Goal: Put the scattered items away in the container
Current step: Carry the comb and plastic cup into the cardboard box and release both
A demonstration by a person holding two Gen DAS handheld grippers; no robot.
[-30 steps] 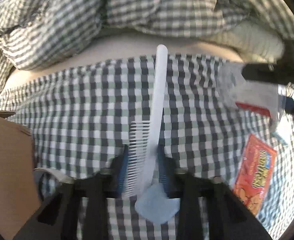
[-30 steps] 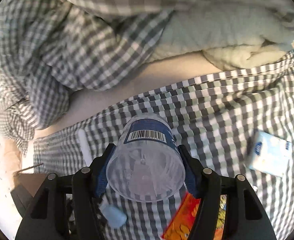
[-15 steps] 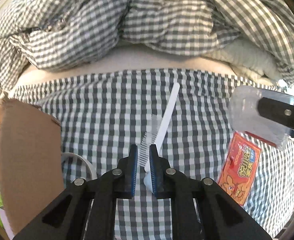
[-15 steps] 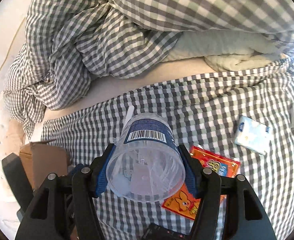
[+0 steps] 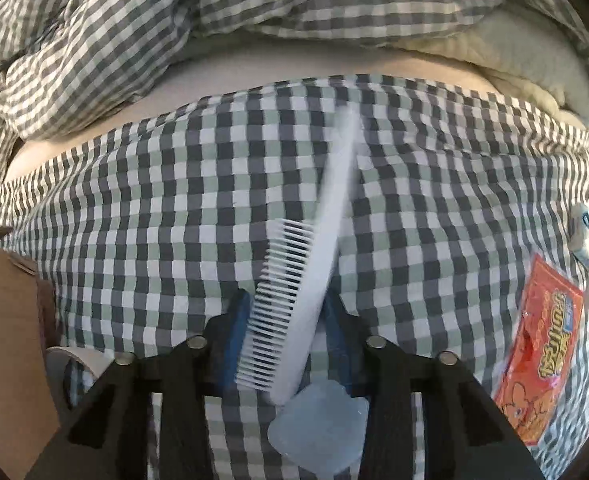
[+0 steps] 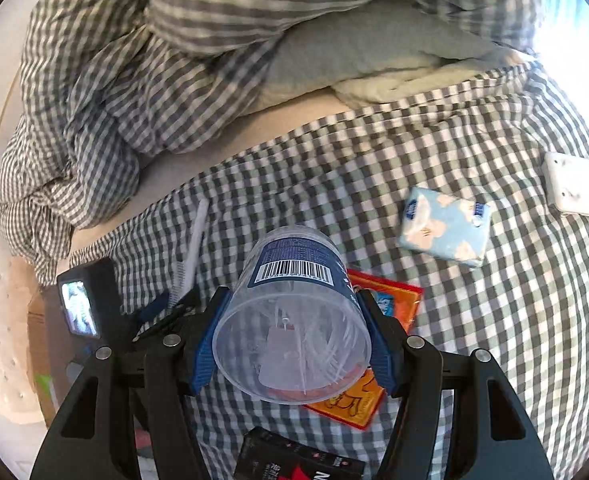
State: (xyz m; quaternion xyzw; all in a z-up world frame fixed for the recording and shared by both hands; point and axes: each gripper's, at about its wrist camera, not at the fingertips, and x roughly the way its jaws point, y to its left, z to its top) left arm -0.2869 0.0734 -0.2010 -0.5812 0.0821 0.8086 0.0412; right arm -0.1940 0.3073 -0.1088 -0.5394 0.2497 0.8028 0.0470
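Currently: comb (image 5: 294, 304), jar (image 6: 292, 332).
Left gripper (image 5: 286, 340) fingers were opening around comb; right gripper (image 6: 292, 344) fingers pinched jar; packet (image 5: 538, 364) at three o'clock.

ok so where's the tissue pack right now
In the right wrist view, the tissue pack lies on the checked bedspread, right of centre, between the white box and the orange packet.

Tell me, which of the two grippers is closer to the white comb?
Left. The left gripper has the white comb between its jaws, which are opening. The right gripper is off to the comb's side, clamped on a clear plastic tub.
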